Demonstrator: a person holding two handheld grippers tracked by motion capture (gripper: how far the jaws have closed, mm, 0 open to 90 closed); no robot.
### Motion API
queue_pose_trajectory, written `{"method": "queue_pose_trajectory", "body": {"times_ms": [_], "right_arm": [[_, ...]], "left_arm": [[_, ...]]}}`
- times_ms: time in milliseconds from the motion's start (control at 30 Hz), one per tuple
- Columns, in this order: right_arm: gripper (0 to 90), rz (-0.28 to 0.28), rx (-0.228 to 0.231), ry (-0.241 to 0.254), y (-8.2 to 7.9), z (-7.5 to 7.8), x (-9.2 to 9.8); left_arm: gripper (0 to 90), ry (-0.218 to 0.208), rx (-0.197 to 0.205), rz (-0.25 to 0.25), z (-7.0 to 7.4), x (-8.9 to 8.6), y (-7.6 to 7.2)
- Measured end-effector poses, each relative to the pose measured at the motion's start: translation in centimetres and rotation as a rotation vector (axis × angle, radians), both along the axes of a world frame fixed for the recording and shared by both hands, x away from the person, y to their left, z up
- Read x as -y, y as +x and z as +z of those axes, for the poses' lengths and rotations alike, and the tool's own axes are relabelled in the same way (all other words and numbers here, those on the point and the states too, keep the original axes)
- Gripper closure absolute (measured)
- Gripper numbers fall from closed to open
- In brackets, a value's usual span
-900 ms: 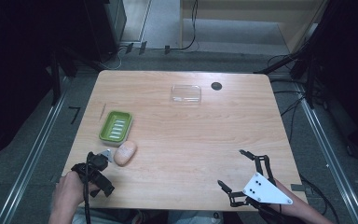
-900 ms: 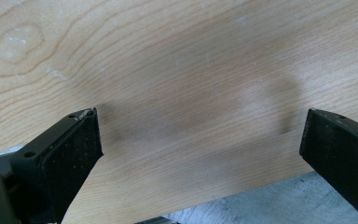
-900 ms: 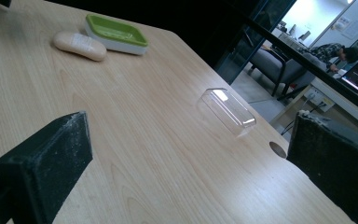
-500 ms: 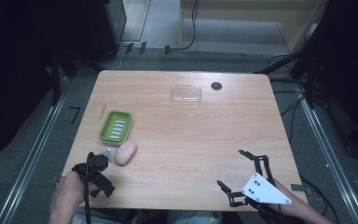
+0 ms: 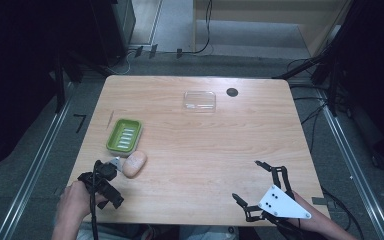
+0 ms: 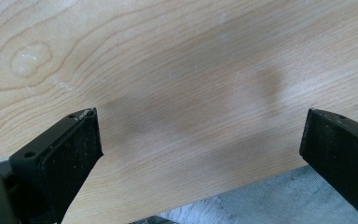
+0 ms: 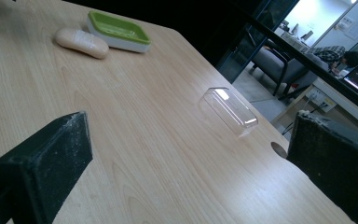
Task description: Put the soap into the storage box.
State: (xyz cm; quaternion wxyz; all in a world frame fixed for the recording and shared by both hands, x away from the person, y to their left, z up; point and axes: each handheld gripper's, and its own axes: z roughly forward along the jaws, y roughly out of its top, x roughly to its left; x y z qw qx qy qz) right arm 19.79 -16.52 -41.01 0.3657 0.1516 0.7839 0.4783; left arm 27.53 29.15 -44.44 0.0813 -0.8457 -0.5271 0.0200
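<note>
Spanning most of the high view, a pale wooden tabletop (image 5: 195, 145) with a small dark round hole (image 5: 232, 92) near the far edge. Resting at the near right corner, the right gripper (image 5: 250, 181) with its grey three-cornered plate, fingers (image 7: 46, 163) spread wide with nothing between them. Held over the near left corner in a hand (image 5: 75, 202), the left gripper (image 6: 200, 140), pointing down at bare wood, fingers (image 6: 65, 154) wide apart and empty. Lying toward the left edge, a green soap dish (image 5: 124, 135), ridged inside, open side up. Sitting near the far edge just beside the hole, a clear plastic lid (image 5: 199, 100), well apart from the dish. Lying flat just beside the dish's near corner, a pale pink soap bar (image 5: 134, 163), close to the left gripper, though whether touching cannot be told.
</note>
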Motion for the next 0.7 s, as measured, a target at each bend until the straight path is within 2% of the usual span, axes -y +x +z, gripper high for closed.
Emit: {"method": "queue_pose_trajectory", "body": {"times_ms": [700], "right_arm": [[0.0,0.002,-0.001,-0.007,0.0,0.0,-0.1]], "left_arm": [[0.0,-0.018,-0.001,-0.008,0.8,-0.1,1.7]]}}
